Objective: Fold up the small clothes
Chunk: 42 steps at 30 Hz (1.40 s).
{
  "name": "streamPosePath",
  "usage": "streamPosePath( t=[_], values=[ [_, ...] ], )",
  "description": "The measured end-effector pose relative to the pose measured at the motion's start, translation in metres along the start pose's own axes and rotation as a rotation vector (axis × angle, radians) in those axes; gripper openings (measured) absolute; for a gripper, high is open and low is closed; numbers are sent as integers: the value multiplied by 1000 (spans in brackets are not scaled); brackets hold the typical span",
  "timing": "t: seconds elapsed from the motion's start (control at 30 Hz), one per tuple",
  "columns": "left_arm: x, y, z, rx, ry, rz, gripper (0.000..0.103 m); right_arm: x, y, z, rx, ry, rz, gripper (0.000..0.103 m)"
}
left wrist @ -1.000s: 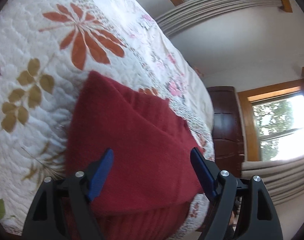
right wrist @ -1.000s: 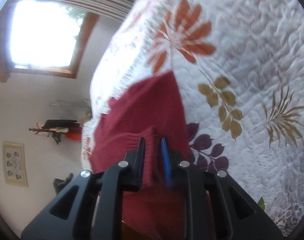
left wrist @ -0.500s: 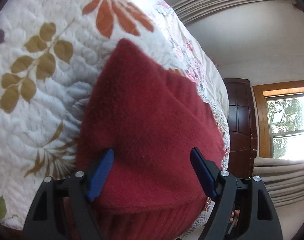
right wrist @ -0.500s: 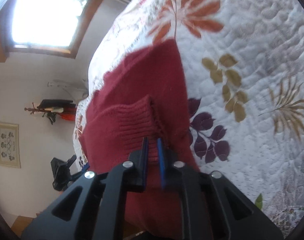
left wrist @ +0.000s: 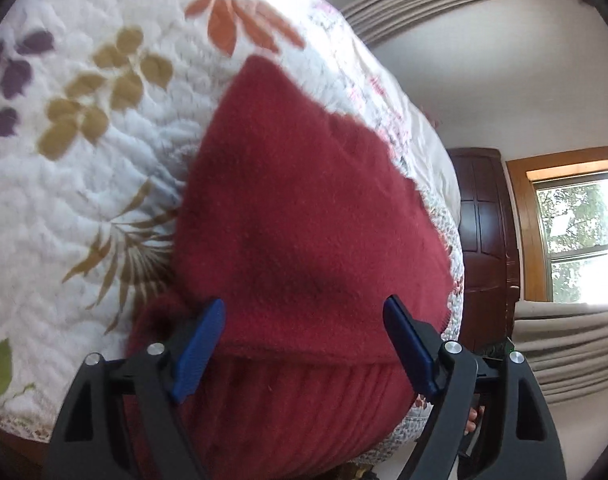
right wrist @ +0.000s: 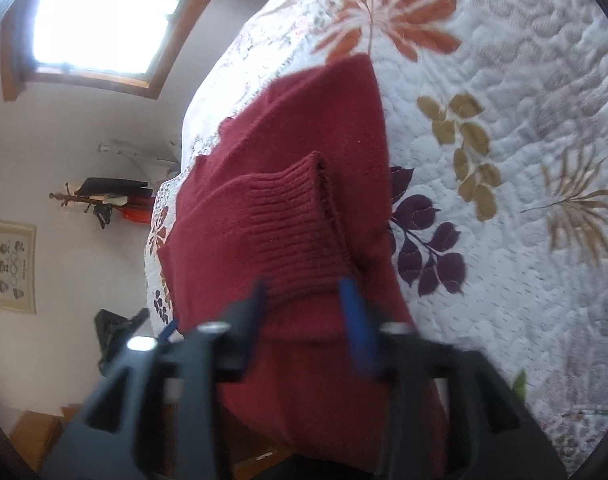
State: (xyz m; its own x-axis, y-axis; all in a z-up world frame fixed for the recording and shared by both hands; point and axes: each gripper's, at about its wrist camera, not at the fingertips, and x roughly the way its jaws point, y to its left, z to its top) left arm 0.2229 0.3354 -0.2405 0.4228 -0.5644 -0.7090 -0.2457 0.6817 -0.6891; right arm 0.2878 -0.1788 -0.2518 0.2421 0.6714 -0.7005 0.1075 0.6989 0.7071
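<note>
A dark red knitted sweater [left wrist: 304,200] lies folded on the floral quilt [left wrist: 84,168] near the bed's edge. My left gripper [left wrist: 304,308] hovers open just above its near fold, blue pads wide apart, nothing between them. In the right wrist view the same sweater [right wrist: 304,128] shows a ribbed cuff [right wrist: 280,224] folded onto its body. My right gripper [right wrist: 304,286] is open, its fingers standing either side of the cuff's near end without clamping it. The sweater's near hem is hidden below both grippers.
The quilt [right wrist: 503,80] spreads wide beyond the sweater. Off the bed's edge are a dark wooden wardrobe [left wrist: 487,240], windows [left wrist: 579,236] with curtains, a coat stand [right wrist: 104,200] and a framed picture [right wrist: 14,266] on the wall.
My right gripper was shut on the ribbed cuff; it has now opened and let the cuff rest on the sweater. The left gripper stayed open and shifted slightly over the fold.
</note>
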Motion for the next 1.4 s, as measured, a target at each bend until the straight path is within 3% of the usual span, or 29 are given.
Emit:
streamPosePath(
  t=[0.1,0.2,0.37,0.43,0.6,0.77,0.93,1.0,1.1,1.13,1.27,1.33,1.4],
  values=[
    [-34,4,-22,2,-60,16,93,-22,-2,-18,-66,2,-26,62],
    [-57,25,-53,-23,-73,68,93,-39,-13,-49,-112,19,-57,65],
    [-70,66,-123,48,65,231,93,-65,-42,-122,-133,22,-95,66],
    [-64,86,-142,91,131,273,93,-70,-53,-152,-144,0,-140,75],
    [-27,130,-173,175,283,292,93,-47,-94,-237,-94,45,-250,75],
    [3,143,-179,265,324,257,93,-20,-107,-287,-136,77,-334,65],
    [18,152,-181,253,323,239,93,5,-99,-299,-196,77,-334,60],
    [15,156,-187,249,311,237,90,21,-100,-302,-229,116,-335,58],
    [20,164,-187,197,316,235,60,46,-113,-306,-261,180,-363,54],
    [17,172,-190,175,323,234,59,50,-117,-305,-264,184,-364,53],
    [19,171,-195,182,336,236,61,56,-113,-294,-263,145,-322,53],
    [23,162,-193,190,334,241,79,58,-113,-288,-260,141,-317,53],
    [27,162,-193,190,304,254,83,62,-117,-286,-255,150,-315,51]
  ],
)
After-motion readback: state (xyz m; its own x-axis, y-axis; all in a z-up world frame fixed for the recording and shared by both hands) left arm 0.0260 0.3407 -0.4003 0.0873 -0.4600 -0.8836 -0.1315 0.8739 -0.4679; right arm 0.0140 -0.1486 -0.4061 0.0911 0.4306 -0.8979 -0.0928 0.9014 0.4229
